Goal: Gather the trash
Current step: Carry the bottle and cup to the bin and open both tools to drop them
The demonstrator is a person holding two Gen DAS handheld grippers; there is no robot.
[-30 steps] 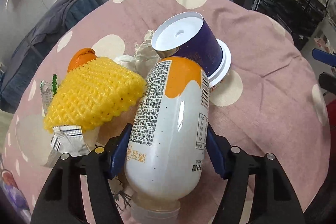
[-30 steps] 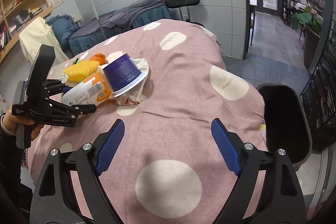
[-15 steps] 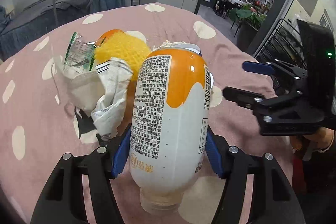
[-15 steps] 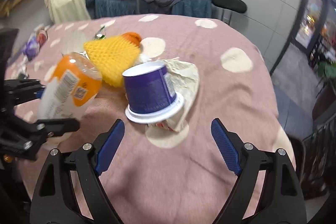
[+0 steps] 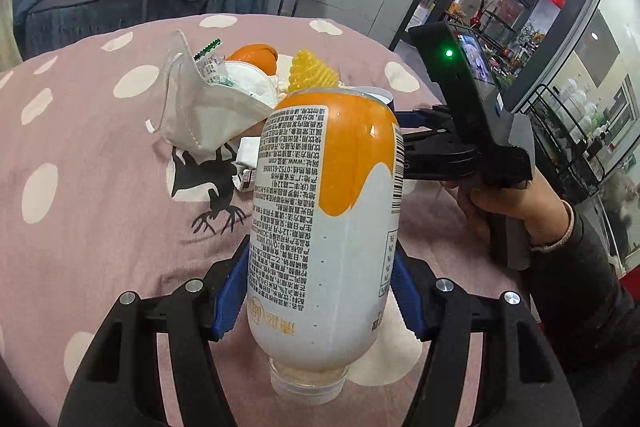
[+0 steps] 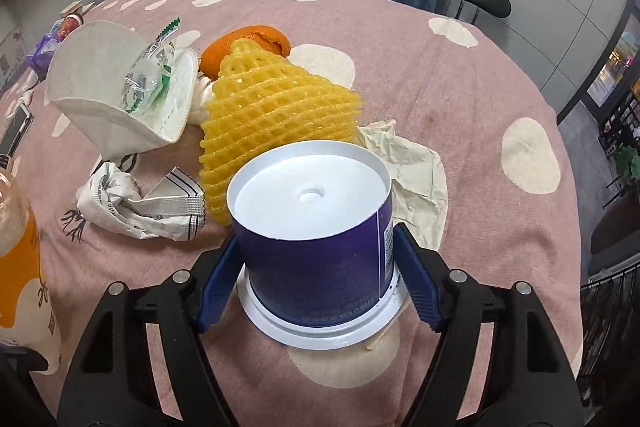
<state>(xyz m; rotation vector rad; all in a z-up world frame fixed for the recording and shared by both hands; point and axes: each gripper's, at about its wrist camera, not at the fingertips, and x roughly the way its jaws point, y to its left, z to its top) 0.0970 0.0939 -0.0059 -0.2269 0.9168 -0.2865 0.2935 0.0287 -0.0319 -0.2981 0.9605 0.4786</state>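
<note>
Left wrist view, left to right: we see the pink spotted tablecloth, then a white face mask lying on it with an orange peel and a bit of yellow foam net behind. Centre: our left gripper is clamped on the bottle, white with an orange band, blue pads pressed on both flanks, neck end toward the camera, body lifted off the cloth. Right of it: our right hand holding the other tool.

Right wrist view, left to right: a phone near the table edge, the bottle at the frame's left margin, the mask propped open with a clear green-edged wrapper in it, a crumpled white packet in front. Then the net over the peel, and a crumpled paper napkin to its right. Centre bottom: the purple cup stands upside down on the cloth, rim down, just in front of the net. Our right gripper straddles the cup and is closing; pads sit beside the walls, left one with a visible gap, so no grip yet.
</note>
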